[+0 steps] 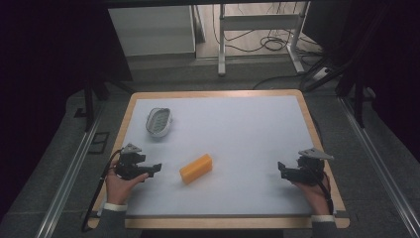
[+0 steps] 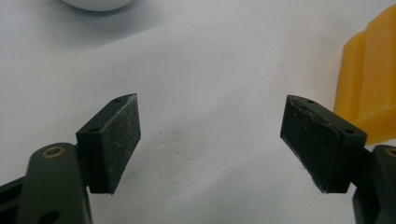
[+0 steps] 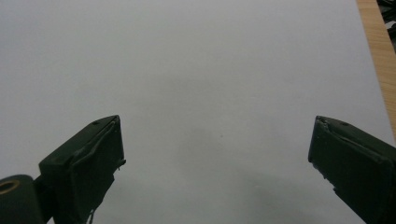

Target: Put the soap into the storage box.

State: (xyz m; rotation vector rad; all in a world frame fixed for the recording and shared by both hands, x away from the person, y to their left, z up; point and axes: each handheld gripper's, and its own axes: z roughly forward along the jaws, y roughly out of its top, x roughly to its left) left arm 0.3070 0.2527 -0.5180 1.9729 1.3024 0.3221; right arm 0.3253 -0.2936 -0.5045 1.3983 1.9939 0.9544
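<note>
Meanwhile, both grippers rest on the bench (image 1: 247,129), jaws wide and empty: left gripper (image 1: 157,167) beside the yellow block (image 1: 196,168), right gripper (image 1: 281,168) well apart.

The high view is dim and soft, its corners and sides falling to near black; light falls mainly on the pale table mat (image 1: 237,129), which reads evenly grey without glare. Both gripper views are brighter, lit from above. In the right gripper view faint, blurred shadows lie on the mat (image 3: 196,70). The near jaws look slightly soft.
</note>
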